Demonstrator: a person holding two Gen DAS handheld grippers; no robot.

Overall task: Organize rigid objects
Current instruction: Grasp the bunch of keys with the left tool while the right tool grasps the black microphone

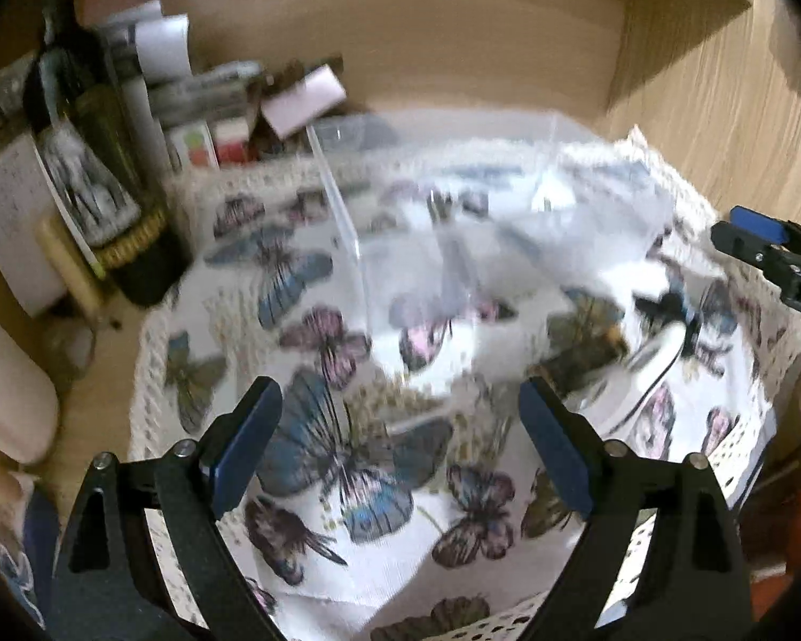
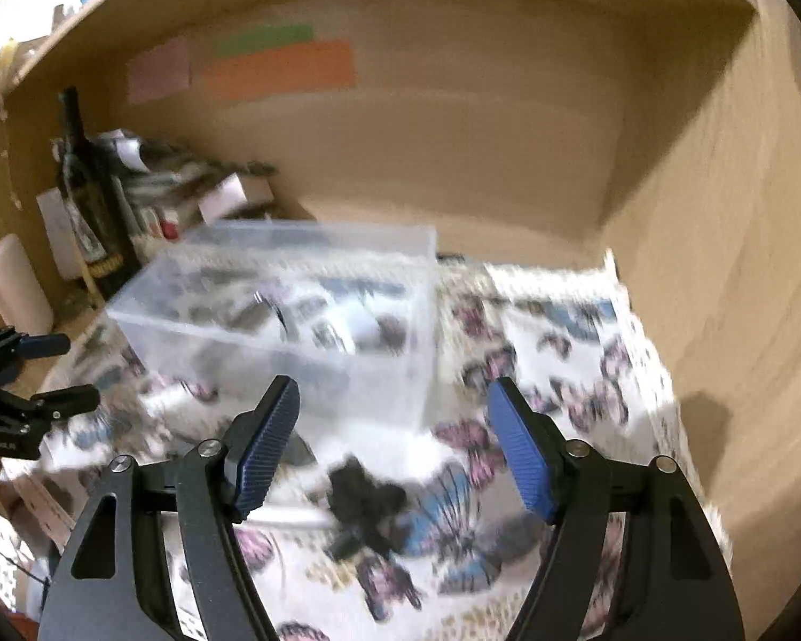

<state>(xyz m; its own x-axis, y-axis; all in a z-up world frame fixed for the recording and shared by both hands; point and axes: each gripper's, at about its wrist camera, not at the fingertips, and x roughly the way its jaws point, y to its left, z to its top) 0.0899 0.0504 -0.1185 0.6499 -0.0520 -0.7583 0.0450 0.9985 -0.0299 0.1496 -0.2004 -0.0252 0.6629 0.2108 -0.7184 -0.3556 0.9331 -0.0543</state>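
A clear plastic box [image 2: 293, 320] stands on a butterfly-print cloth [image 2: 550, 352] and holds several small blurred items. In the left wrist view the box [image 1: 454, 203] is ahead of my open, empty left gripper [image 1: 400, 443]. My right gripper [image 2: 395, 448] is open and empty, just short of the box. A small black object with a white handle-like part [image 2: 363, 502] lies on the cloth between its fingers; it also shows in the left wrist view [image 1: 667, 315]. The right gripper shows at the right edge of the left wrist view [image 1: 758, 245]. The left gripper [image 2: 53, 374] shows at the left in the right wrist view.
A dark wine bottle [image 1: 101, 160], papers and small boxes [image 1: 229, 123] crowd the back left of the wooden desk alcove. A cream cylinder [image 2: 16, 283] stands at the left. Wooden walls [image 2: 721, 267] close the back and right. Coloured sticky notes [image 2: 277, 69] are on the back wall.
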